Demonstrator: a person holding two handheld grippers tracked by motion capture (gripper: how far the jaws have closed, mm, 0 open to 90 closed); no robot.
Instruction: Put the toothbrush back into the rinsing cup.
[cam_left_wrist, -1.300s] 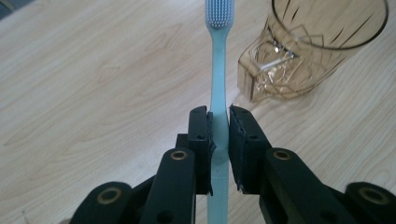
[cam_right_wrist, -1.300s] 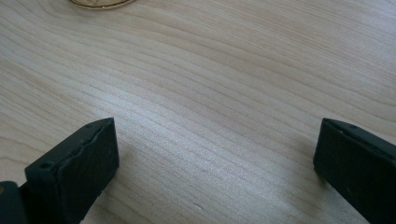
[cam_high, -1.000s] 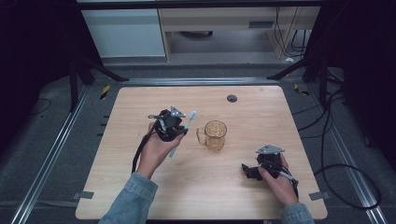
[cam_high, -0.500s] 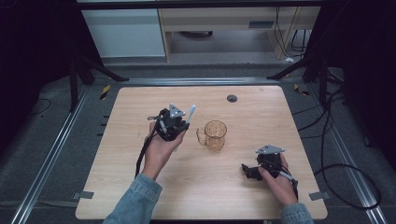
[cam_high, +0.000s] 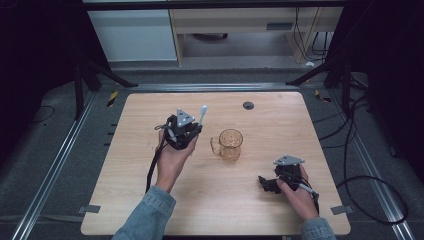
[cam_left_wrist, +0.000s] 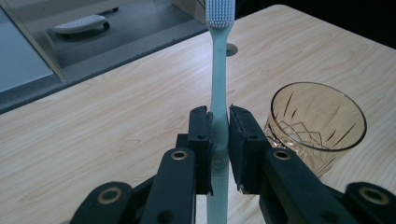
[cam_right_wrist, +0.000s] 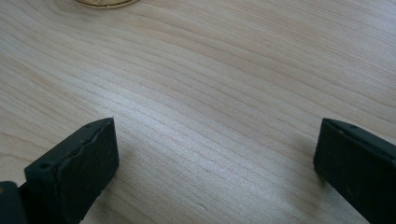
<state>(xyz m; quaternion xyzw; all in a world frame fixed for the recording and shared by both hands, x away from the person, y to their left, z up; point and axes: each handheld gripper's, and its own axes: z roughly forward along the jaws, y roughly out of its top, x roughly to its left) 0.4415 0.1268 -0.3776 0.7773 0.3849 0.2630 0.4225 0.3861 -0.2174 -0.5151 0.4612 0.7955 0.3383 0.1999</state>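
The pick-up is complete: the left gripper (cam_left_wrist: 219, 140) has its jaws clamped on the handle of the pale green toothbrush (cam_left_wrist: 218, 88), which is lifted clear of the table (cam_high: 150, 150); placing it in the amber glass mug (cam_left_wrist: 317, 123) remains, in my judgement. The brush rises from between the jaws, bristles beyond their tips, with the mug just beside the jaw nearer it. The right gripper (cam_right_wrist: 215, 163) rests low over bare wood, jaws wide apart with nothing between them.

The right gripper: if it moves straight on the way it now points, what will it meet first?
Probably the amber glass mug. The right gripper has open fingers low over bare table, and the mug's base shows at the far edge, though depth is unclear.
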